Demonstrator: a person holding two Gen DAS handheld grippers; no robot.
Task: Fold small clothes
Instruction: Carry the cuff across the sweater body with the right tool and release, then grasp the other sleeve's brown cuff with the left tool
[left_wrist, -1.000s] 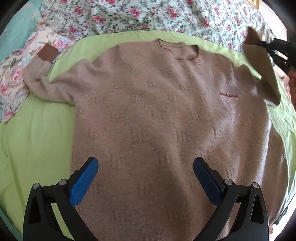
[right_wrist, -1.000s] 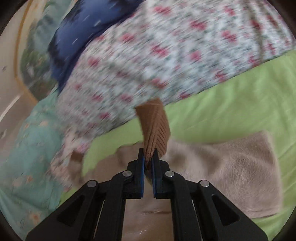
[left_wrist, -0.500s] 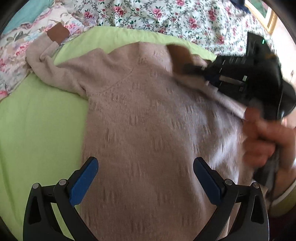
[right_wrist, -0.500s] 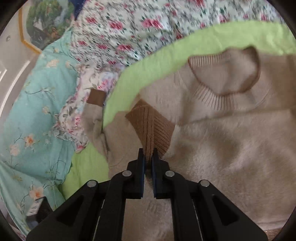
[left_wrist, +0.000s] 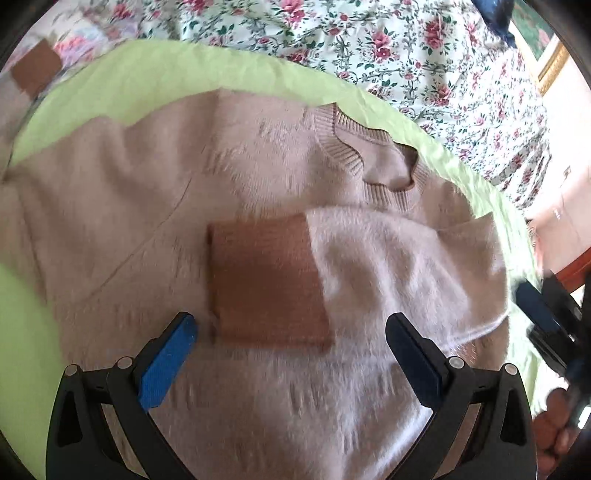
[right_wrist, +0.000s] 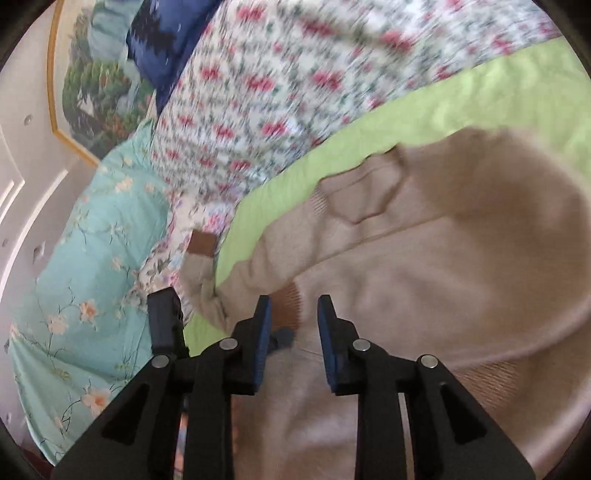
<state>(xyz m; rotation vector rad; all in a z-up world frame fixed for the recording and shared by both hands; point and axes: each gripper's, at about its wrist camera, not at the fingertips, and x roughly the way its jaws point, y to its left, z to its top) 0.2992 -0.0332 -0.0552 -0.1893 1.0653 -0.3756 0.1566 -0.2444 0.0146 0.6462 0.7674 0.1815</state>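
The right tongs (right_wrist: 293, 317) had just been opening, their blue pads apart with nothing pinched between them, above the brown cuff (left_wrist: 267, 282) that lay flat on the sweater's chest. The left tongs (left_wrist: 291, 345) stood wide apart and empty just short of that cuff. The beige sweater (left_wrist: 122, 206) was spread on a green sheet (left_wrist: 207, 70), with a flowered quilt (left_wrist: 406, 48) beyond.

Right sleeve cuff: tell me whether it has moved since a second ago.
Yes. The brown cuff now lies on the sweater chest below the collar, folded inward from beyond it.
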